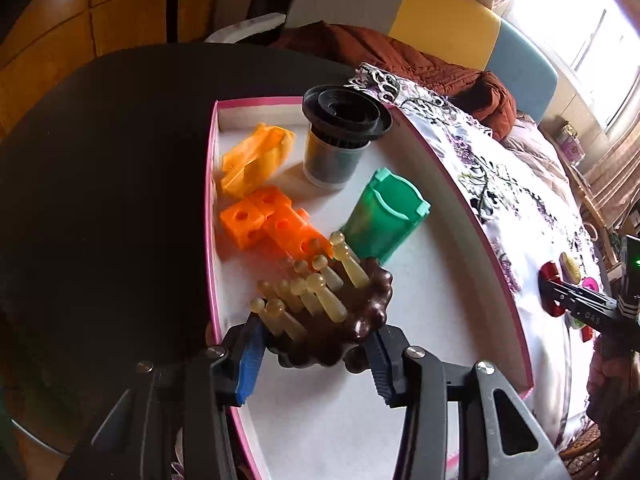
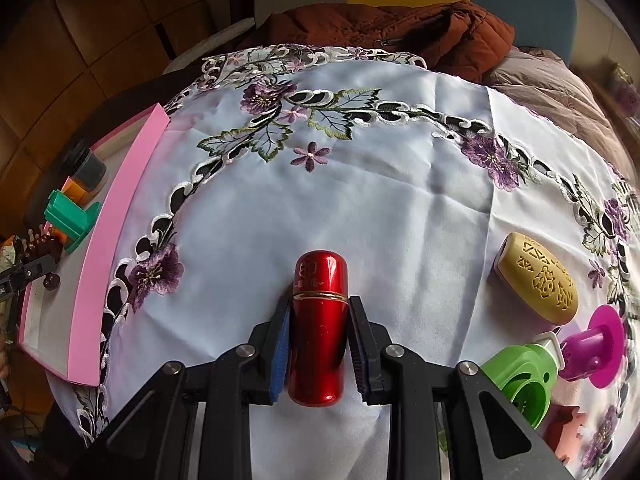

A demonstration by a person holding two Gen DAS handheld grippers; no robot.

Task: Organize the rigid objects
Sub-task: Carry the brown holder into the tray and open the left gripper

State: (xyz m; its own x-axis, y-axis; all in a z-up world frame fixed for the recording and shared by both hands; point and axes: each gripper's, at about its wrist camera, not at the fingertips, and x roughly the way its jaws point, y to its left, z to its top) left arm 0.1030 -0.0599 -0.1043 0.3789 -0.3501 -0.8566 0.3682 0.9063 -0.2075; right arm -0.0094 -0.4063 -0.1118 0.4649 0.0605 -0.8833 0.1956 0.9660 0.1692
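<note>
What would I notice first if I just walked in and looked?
Probably the shiny red tube lying on the flowery cloth, squeezed by the right gripper. Next, the pink-edged tray beside the cloth, where the left gripper holds a brown massager full of pale knobbed pegs, near orange blocks and a green holder.

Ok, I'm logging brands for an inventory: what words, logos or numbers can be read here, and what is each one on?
"DAS": faint white letters on the black arm of the right tool.
Red cylinder: embossed emblem and a short line under it, too small to read.
Tan case: cut-out patterns only, no lettering I can read.
Nothing else carries text.
</note>
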